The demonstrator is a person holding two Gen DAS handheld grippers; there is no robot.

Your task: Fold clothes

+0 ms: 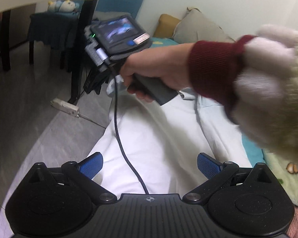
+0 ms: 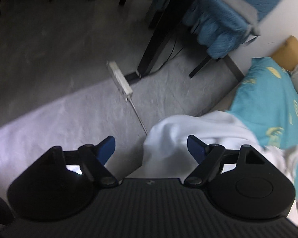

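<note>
Grey floor covering runs along the left of my left wrist view, with a dark table leg [image 1: 77, 59] and a white power strip [image 1: 65, 106] beside it. My left gripper [image 1: 150, 165] is spread wide, its blue-padded fingers [image 1: 92, 165] pinching nothing. It hovers over the near end of the white, soft-fabric garment [image 1: 159, 138], which lies flat on a teal printed bedsheet [image 1: 252, 150]. I judge the spread stance is set ready to take an edge. The garment's long axis runs away from me toward the cushions at the wall, with what looks like a collar [image 1: 188, 94] at the far end. My right hand [image 1: 159, 71] grips the handle of the other tool above that far end, so I judge each tool is assigned one end of the garment. A black cable [image 1: 125, 148] trails from that tool across the cloth.

Floor also fills most of my right wrist view, which is motion-blurred, with the power strip [image 2: 120, 79] and table leg [image 2: 159, 31] ahead. My right gripper [image 2: 151, 148] is likewise spread, holding nothing. A bunched end of the white garment [image 2: 174, 138] sits between and below its fingers at the edge of the teal sheet [image 2: 268, 103]. I cannot tell whether the pads touch the cloth. The fold appears not yet started.
</note>
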